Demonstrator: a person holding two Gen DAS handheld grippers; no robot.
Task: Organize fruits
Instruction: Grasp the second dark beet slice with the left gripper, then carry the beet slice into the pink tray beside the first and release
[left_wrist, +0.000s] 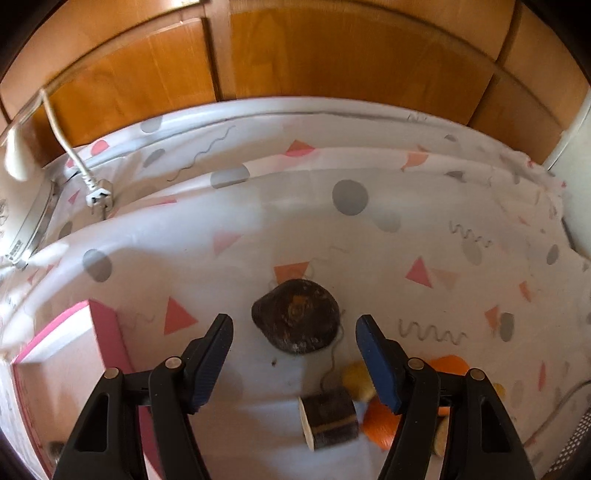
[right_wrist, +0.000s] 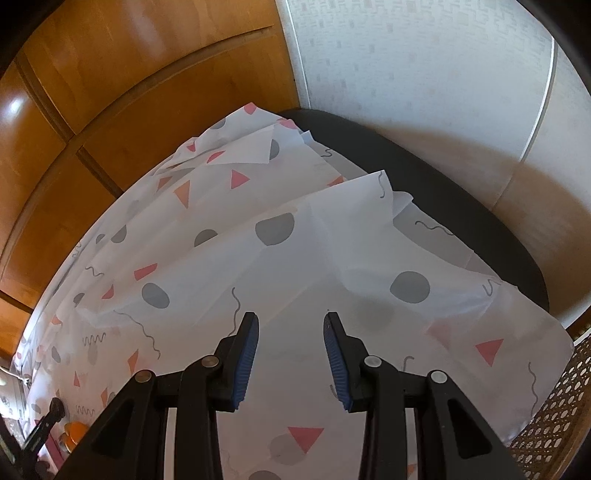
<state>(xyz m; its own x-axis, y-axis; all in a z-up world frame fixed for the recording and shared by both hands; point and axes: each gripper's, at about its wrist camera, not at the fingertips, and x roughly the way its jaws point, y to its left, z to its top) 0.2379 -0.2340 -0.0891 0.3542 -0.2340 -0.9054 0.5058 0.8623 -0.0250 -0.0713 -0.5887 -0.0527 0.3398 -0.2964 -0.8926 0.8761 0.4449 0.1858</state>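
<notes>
A patterned cloth (left_wrist: 369, 229) covers the table, a pink box (left_wrist: 107, 332) at eight o'clock. The dark round fruit (left_wrist: 295, 319) lies just ahead of the released left gripper (left_wrist: 294, 325); it should descend straddling it evenly before clenching. The right gripper (right_wrist: 291, 325) hangs empty, jaws narrow.

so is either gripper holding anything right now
No. The left gripper is open above the dark fruit, and the right gripper has only tablecloth beyond its jaws.
</notes>
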